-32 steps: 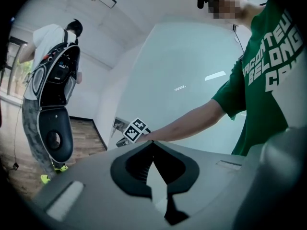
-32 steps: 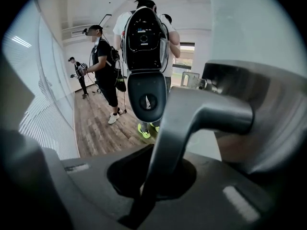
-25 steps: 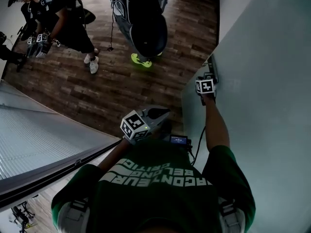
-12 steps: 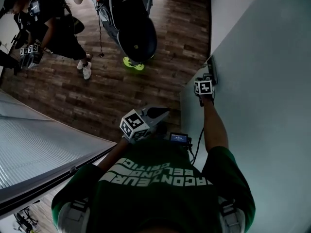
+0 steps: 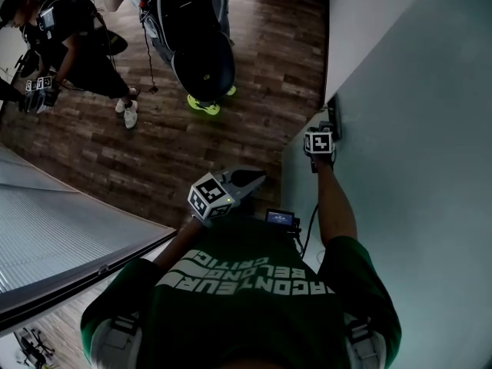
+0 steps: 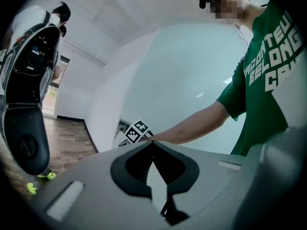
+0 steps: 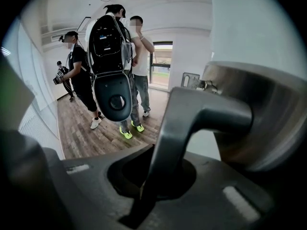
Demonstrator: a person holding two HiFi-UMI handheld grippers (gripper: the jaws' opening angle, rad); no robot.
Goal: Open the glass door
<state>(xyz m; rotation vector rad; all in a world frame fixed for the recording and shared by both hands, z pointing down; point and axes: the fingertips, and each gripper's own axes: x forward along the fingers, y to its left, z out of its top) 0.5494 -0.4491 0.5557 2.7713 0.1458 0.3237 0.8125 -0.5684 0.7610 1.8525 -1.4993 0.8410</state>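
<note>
Fig.: R. claw (image 5: pixel 330 128) clamped on metal door handle (image 7: pixel 206 114) of glass door (image 5: pixel 415 167); L. claw (image 6: pixel 152 144) closed, empty, nr torso.

The glass door (image 5: pixel 415 175) walls off the whole right side, and a white wall (image 5: pixel 361 14) carries on from its far edge, so nothing passes that way. The door handle (image 7: pixel 192 123) fills the closed jaws of the right gripper (image 5: pixel 329 129), which sits close against the pane. On the left, a ribbed grey panel (image 5: pixel 61 229) slants across the near corner. Between panel and door the wood floor (image 5: pixel 231 121) lies open, and the left gripper (image 5: pixel 255 180), jaws together on nothing, hangs in free air above it. At the far end a person with a bulky dark pack (image 5: pixel 196 44) and a person in black (image 5: pixel 77 44) narrow the way, with a strip of floor between them.
</note>
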